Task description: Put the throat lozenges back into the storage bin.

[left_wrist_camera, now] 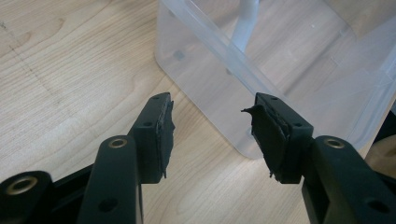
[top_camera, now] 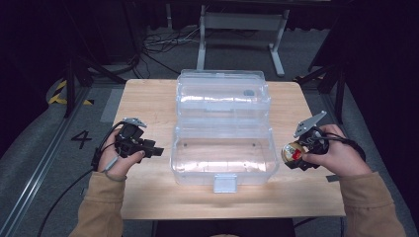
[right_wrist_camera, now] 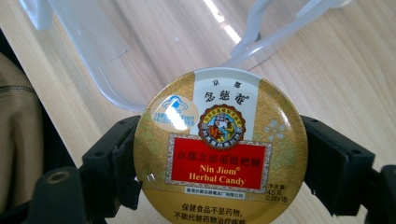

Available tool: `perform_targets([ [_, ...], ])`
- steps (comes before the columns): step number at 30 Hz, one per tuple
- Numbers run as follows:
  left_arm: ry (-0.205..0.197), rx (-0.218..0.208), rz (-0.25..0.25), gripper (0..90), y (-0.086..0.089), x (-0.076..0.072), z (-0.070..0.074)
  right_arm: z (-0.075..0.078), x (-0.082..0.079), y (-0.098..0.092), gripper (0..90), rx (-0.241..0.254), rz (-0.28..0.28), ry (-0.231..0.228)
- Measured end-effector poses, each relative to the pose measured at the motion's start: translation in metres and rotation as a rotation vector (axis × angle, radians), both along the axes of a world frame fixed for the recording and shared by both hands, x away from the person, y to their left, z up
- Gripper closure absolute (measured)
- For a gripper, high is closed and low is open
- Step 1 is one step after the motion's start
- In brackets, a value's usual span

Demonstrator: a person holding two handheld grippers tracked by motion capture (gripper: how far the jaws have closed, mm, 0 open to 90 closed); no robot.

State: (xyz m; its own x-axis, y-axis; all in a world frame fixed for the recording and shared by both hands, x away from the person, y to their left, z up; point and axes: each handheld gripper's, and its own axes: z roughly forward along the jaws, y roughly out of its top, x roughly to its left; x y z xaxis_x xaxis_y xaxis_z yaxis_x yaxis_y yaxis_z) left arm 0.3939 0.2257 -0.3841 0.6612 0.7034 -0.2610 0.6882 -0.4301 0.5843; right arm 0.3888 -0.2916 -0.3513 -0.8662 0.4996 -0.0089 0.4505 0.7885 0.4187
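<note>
One candy tin (right_wrist_camera: pixel 220 149) clamped in right gripper (top_camera: pixel 299 151); one clear box (top_camera: pixel 223 129), seemingly empty.

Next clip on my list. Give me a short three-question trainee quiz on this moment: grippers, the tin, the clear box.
1. True or false: the left gripper is shut on the candy tin.
2. Multiple choice: the clear plastic box on the table is A) open, with nothing visible in its base, B) latched shut, C) open and full of tins.
3. Fill in: the English words on the tin's red label read "Nin Jiom ____ Candy".

Key
1. False. The left gripper's jaws stand apart over bare wood beside the box; the right gripper clamps the tin by its rim.
2. A. The lid is swung back, and the base looks empty.
3. Herbal.
</note>
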Motion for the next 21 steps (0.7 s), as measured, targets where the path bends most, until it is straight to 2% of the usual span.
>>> perform_targets([
  [9,0.0,0.003,0.013,48.5,0.005,-0.004,0.0,0.014,0.003,0.013,20.2,0.016,0.03,-0.013],
  [21,0.0,-0.002,0.015,48.4,0.007,-0.004,-0.001,0.026,0.012,0.049,20.2,0.022,0.106,-0.022],
])
